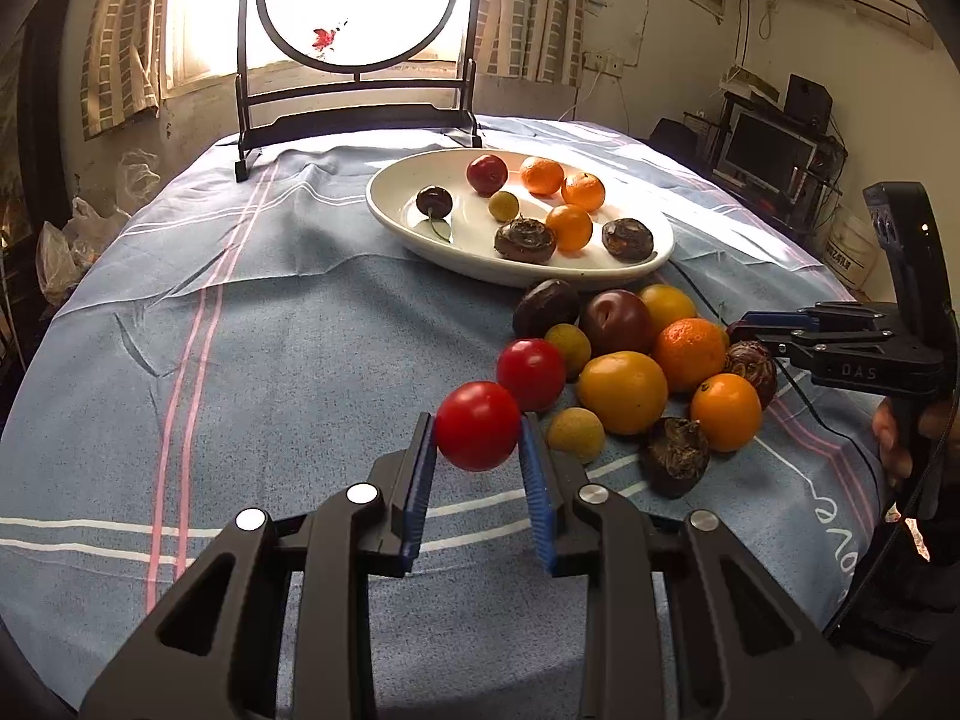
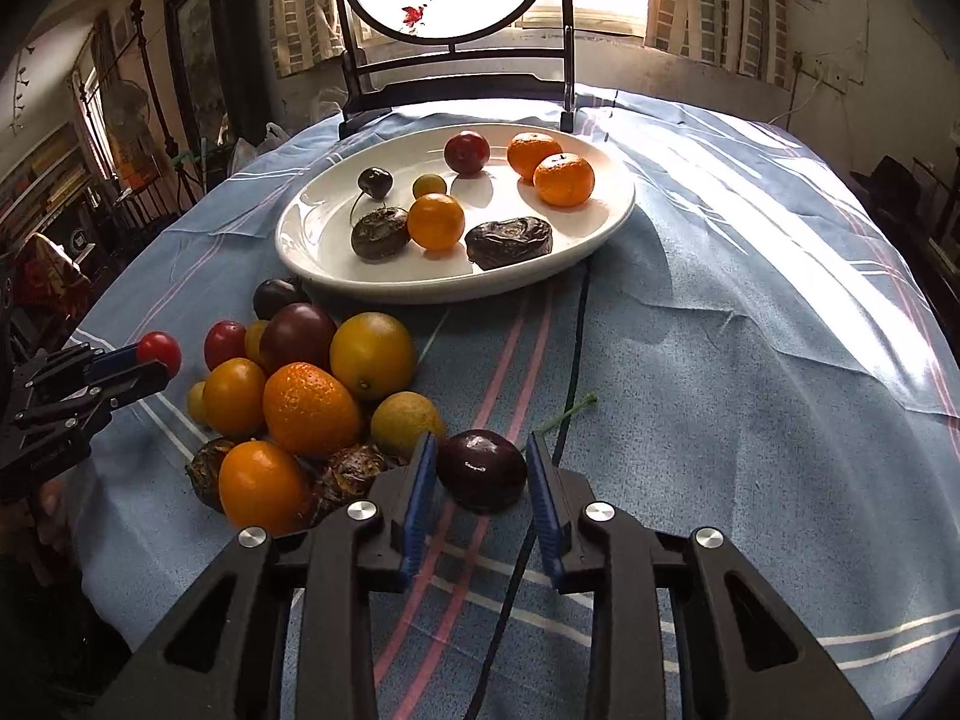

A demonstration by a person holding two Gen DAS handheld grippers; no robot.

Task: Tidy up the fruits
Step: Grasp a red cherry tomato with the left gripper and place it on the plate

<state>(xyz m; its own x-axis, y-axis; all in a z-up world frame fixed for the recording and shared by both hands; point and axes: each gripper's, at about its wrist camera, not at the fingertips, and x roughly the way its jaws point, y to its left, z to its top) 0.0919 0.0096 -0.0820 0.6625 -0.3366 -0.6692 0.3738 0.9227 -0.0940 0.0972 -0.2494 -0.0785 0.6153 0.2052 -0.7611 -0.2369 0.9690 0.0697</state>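
My left gripper [image 1: 477,429] is shut on a red cherry tomato [image 1: 478,433] and holds it just above the cloth, left of the fruit pile [image 1: 648,372]. It also shows in the right wrist view [image 2: 157,360] with the tomato [image 2: 159,351]. My right gripper [image 2: 480,468] is around a dark cherry [image 2: 481,469] with a green stem; its blue pads [image 2: 420,480] sit close at both sides, contact unclear. A white oval plate [image 1: 420,228], also in the right wrist view [image 2: 312,252], holds several fruits: oranges, a red plum, a cherry, water chestnuts.
The pile [image 2: 312,396] of oranges, plums, longans and water chestnuts lies on the blue striped tablecloth [image 1: 270,330]. A dark framed round screen [image 1: 357,30] stands at the table's far edge. A black cable [image 2: 570,372] runs across the cloth by the plate.
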